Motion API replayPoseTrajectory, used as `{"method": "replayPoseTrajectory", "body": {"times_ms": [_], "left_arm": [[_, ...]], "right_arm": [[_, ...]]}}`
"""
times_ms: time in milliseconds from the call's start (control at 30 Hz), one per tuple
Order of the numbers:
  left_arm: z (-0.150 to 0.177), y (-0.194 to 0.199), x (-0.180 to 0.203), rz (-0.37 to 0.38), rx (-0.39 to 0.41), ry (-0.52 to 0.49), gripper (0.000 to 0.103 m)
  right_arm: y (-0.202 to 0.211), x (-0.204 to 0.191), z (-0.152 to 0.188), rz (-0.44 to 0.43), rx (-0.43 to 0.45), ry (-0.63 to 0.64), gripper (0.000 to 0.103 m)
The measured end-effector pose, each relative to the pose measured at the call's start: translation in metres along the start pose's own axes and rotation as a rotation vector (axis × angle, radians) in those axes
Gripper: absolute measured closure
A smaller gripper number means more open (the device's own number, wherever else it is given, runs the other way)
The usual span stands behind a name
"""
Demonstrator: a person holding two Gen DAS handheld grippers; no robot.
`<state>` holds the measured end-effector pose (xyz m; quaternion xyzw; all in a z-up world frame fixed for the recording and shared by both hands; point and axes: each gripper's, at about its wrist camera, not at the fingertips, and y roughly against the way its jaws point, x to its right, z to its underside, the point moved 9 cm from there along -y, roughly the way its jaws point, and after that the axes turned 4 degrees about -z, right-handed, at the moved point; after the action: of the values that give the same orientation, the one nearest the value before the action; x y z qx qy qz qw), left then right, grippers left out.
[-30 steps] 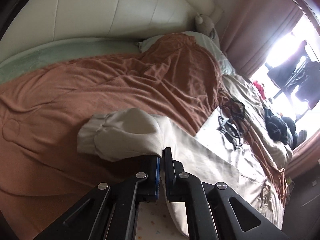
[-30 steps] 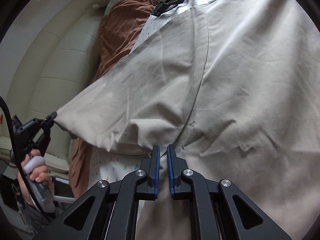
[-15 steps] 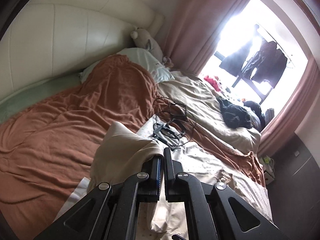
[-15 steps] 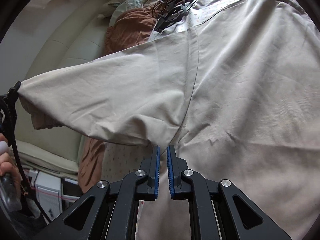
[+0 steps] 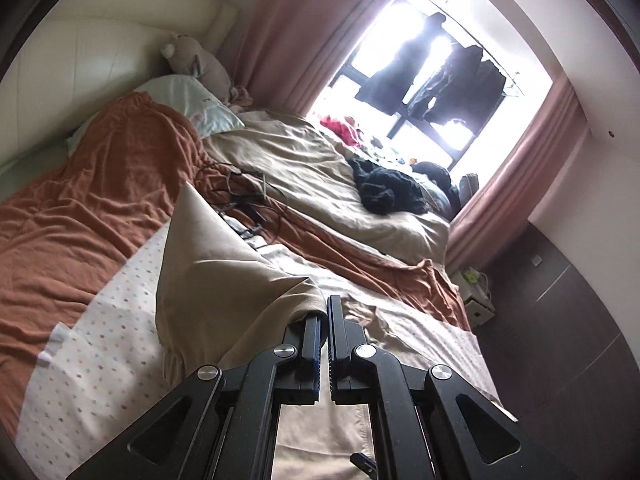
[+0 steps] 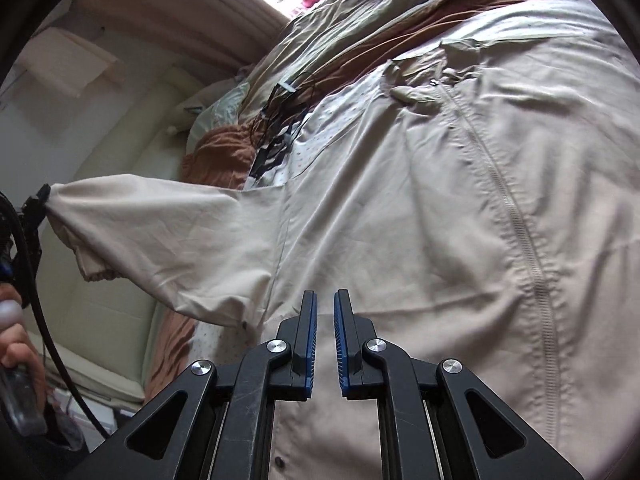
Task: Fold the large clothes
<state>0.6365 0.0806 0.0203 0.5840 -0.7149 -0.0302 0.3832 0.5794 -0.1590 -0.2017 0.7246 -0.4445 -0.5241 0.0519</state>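
I see no container in either view, only a bed. My left gripper (image 5: 323, 312) is clamped on the cuff end of the beige jacket's sleeve (image 5: 208, 264), which rises lifted off the bed in the centre of the left view. In the right view the sleeve runs taut from the left gripper at the far left edge (image 6: 38, 200) across to the jacket (image 6: 420, 208), which fills the centre and right of that frame, spread flat on the dotted sheet (image 6: 332, 120). Its zipper (image 6: 516, 216) runs from upper centre down to lower right, marking the long axis. My right gripper (image 6: 325, 304) hovers over the jacket's body with its pads slightly parted, holding nothing. A rust blanket (image 5: 92, 200) covers the left of the bed; black cables (image 5: 244, 192) lie mid-frame. Pink curtains (image 5: 288, 32) flank a bright window (image 5: 440, 72) at upper right.
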Motion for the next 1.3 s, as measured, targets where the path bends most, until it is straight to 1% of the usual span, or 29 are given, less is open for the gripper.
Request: {"method": "replayPoseTrajectory", "body": {"times_ms": [67,167,233,333,500,533,567,633,733,767,800,833,867,900,933,1000,1133,1200,1267,1300], "left_arm": [[0.011,-0.008,0.017,0.026,-0.025,-0.027,0.101],[0.027,-0.018,0.04,0.063,-0.059,-0.059,0.101],[0.035,-0.025,0.056,0.087,-0.076,-0.077,0.101],[0.049,-0.038,0.075,0.12,-0.111,-0.093,0.101],[0.079,-0.068,0.095,0.158,-0.183,-0.126,0.101],[0.087,-0.076,0.097,0.164,-0.201,-0.131,0.101],[0.095,-0.083,0.098,0.169,-0.22,-0.134,0.101],[0.114,-0.101,0.095,0.17,-0.272,-0.12,0.101],[0.146,-0.127,0.089,0.176,-0.378,-0.065,0.1],[0.159,-0.135,0.086,0.183,-0.425,-0.046,0.095],[0.172,-0.141,0.085,0.198,-0.47,-0.029,0.083],[0.184,-0.144,0.087,0.223,-0.511,-0.011,0.074],[0.194,-0.144,0.088,0.261,-0.538,0.013,0.057],[0.199,-0.141,0.089,0.294,-0.55,0.033,0.046],[0.202,-0.137,0.09,0.309,-0.552,0.036,0.042],[0.201,-0.127,0.088,0.304,-0.539,0.014,0.032],[0.184,-0.102,0.072,0.29,-0.495,0.013,0.027],[0.17,-0.094,0.056,0.26,-0.463,0.017,0.016],[0.16,-0.083,0.041,0.242,-0.43,0.026,0.013],[0.156,-0.077,0.033,0.226,-0.414,0.03,0.013]], "right_arm": [[0.021,0.016,-0.001,-0.025,0.04,-0.071,0.093],[0.039,0.037,-0.003,0.008,0.074,-0.12,0.093],[0.044,0.044,-0.013,0.028,0.09,-0.117,0.093],[0.05,0.057,-0.023,0.057,0.119,-0.148,0.093],[0.055,0.081,-0.035,0.092,0.122,-0.195,0.092],[0.056,0.086,-0.037,0.106,0.127,-0.209,0.089],[0.06,0.093,-0.038,0.12,0.131,-0.222,0.076],[0.065,0.103,-0.042,0.141,0.149,-0.248,0.063],[0.072,0.113,-0.046,0.157,0.159,-0.265,0.063],[0.075,0.114,-0.047,0.155,0.164,-0.269,0.063],[0.077,0.114,-0.047,0.156,0.167,-0.27,0.063],[0.08,0.115,-0.047,0.158,0.17,-0.267,0.063],[0.081,0.114,-0.048,0.162,0.173,-0.261,0.063],[0.081,0.112,-0.048,0.165,0.175,-0.252,0.063],[0.081,0.11,-0.048,0.165,0.176,-0.243,0.063],[0.078,0.101,-0.048,0.144,0.173,-0.224,0.063],[0.07,0.069,-0.047,0.094,0.173,-0.138,0.063],[0.067,0.051,-0.047,0.091,0.179,-0.079,0.063],[0.062,0.035,-0.043,0.084,0.175,-0.026,0.063],[0.058,0.029,-0.041,0.08,0.166,-0.002,0.063]]}}
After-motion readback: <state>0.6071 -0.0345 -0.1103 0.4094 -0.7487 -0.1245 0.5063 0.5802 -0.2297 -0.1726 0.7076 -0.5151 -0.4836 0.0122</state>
